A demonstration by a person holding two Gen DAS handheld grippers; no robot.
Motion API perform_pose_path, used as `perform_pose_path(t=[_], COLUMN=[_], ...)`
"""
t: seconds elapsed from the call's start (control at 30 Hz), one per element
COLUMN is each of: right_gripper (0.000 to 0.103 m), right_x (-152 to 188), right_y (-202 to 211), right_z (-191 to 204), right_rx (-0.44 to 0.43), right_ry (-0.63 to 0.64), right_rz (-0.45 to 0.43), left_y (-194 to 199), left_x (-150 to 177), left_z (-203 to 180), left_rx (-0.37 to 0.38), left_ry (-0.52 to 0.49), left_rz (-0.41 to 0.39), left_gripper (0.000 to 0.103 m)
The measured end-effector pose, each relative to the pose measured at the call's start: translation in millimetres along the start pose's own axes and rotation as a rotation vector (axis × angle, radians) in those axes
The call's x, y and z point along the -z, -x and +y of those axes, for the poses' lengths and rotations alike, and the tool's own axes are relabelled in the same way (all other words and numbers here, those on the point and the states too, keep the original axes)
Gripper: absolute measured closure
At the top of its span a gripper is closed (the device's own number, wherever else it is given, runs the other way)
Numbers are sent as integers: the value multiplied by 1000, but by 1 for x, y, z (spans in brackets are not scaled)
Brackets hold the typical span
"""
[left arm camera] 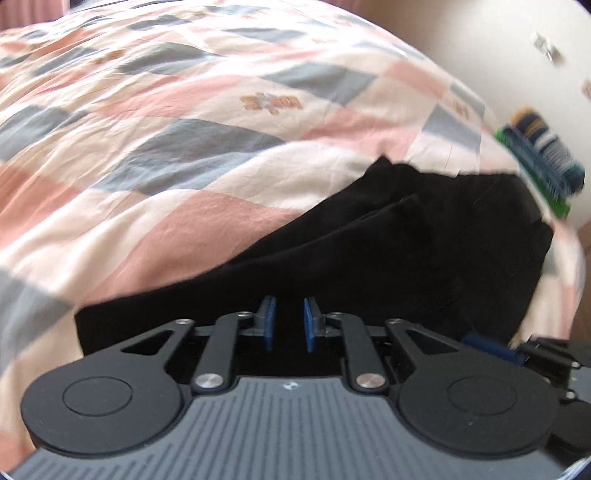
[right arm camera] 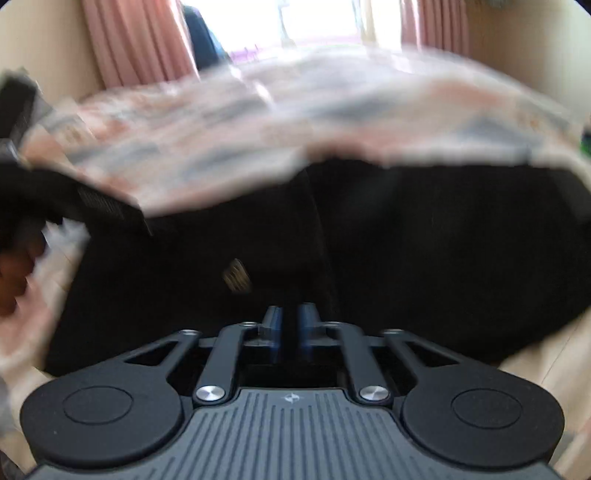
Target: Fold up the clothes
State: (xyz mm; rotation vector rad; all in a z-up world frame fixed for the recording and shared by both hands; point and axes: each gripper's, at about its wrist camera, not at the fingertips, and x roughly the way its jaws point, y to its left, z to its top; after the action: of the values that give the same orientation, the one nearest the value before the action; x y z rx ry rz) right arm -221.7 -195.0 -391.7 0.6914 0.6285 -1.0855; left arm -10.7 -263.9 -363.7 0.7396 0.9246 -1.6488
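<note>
A: What did we see of the black garment (left arm camera: 388, 251)?

B: We saw it lying on the checked bedcover (left arm camera: 177, 122), at the near edge of the bed and toward the right side in the left wrist view. It was dark and partly folded, with one layer lying over another. In the right wrist view it filled the middle of the picture (right arm camera: 406, 240), and a small gold label (right arm camera: 236, 275) showed on it.

A: And the left gripper (left arm camera: 289, 324)?

B: Its blue pads (left arm camera: 268, 325) stood a little apart, with a narrow gap between them. The black cloth was behind this gap, but we could not tell if any cloth was pinched there.

A: The right gripper (right arm camera: 290, 328)?

B: Its pads were nearly together, and a dark strip was between them. That view was blurred, so we could not say if the fingers grasped the garment or were only close to it. We also saw part of it at the lower right edge of the left wrist view (left arm camera: 546, 354).

A: What was around?

B: A hand (right arm camera: 16, 284) at the left edge, pink curtains (right arm camera: 136, 40) and a bright window (right arm camera: 295, 22) behind the bed, and a blue and green striped thing (left arm camera: 543, 158) beside the bed, too blurred to name.
</note>
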Motion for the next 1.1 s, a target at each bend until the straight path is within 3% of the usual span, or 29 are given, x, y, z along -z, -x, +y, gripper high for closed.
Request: perform_pose_path(t=[0.13, 0.2, 0.33, 0.5, 0.6, 0.7, 0.87, 1.0, 1.1], right_gripper=[103, 97, 96, 83, 83, 83, 84, 81, 79], right_x=[-2, 0, 11, 10, 4, 6, 9, 28, 36], right_y=[18, 38, 41, 20, 30, 50, 52, 20, -6], right_z=[-3, -3, 0, -5, 5, 34, 115, 176, 195], right_rx=[9, 38, 117, 238, 292, 319, 198, 129, 188], right_ry=[-49, -71, -111, -197, -238, -241, -198, -106, -45], right_rz=[-39, -92, -70, -30, -42, -70, -74, 0, 71], left_y=[1, 6, -18, -69, -54, -13, 43, 37, 23], left_x=[-19, -32, -56, -70, -79, -77, -43, -14, -10], left_z=[-9, -24, -55, -59, -35, 4, 64, 93, 100], left_rx=[54, 139, 242, 311, 357, 331, 230, 189, 160], left_ry=[-102, -171, -300, -343, -308, -306, -383, -384, -362], left_rz=[20, 2, 10, 89, 95, 60, 85, 139, 165], left_gripper=[96, 96, 95, 94, 98, 96, 96, 95, 91])
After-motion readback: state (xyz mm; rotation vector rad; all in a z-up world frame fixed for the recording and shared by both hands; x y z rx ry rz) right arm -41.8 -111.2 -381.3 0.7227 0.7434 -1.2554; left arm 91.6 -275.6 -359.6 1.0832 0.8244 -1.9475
